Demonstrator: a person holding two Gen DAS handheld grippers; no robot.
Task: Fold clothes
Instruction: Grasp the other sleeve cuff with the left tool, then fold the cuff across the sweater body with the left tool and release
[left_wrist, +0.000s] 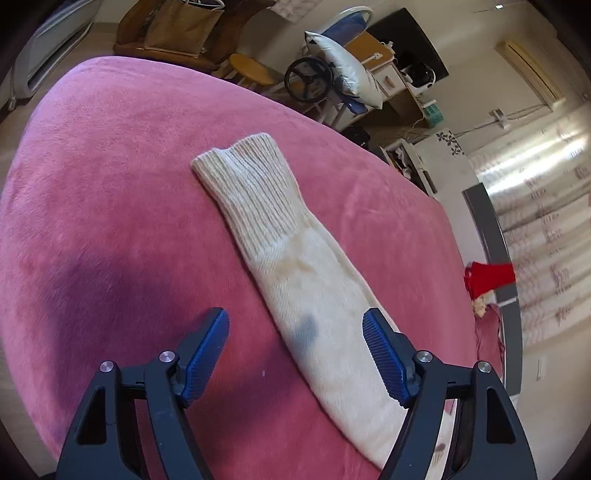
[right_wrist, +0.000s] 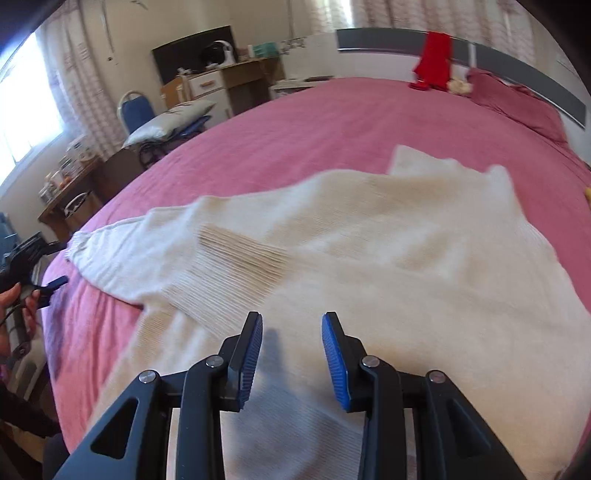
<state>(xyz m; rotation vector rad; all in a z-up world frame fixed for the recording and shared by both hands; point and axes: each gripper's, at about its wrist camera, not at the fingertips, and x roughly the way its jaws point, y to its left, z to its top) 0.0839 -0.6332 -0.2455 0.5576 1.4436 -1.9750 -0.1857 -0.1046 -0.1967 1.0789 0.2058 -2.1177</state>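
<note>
Sweater (right_wrist: 388, 258), cream knit, lies spread on the pink bed (right_wrist: 295, 122), one ribbed-cuffed sleeve (left_wrist: 280, 236) stretched out flat. My left gripper (left_wrist: 295, 350) hangs over that sleeve, fingers apart and empty; my right gripper (right_wrist: 291, 350) hovers above the body, fingers likewise apart.

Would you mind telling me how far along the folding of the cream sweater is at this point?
Early stage. Done: the cream sweater lies spread on the pink bedspread, one sleeve already laid across the body. In hand: nothing; the left gripper hovers open over the other sleeve, and the right gripper hovers open over the body. Left: fold in that outstretched sleeve, then fold the body.
</note>
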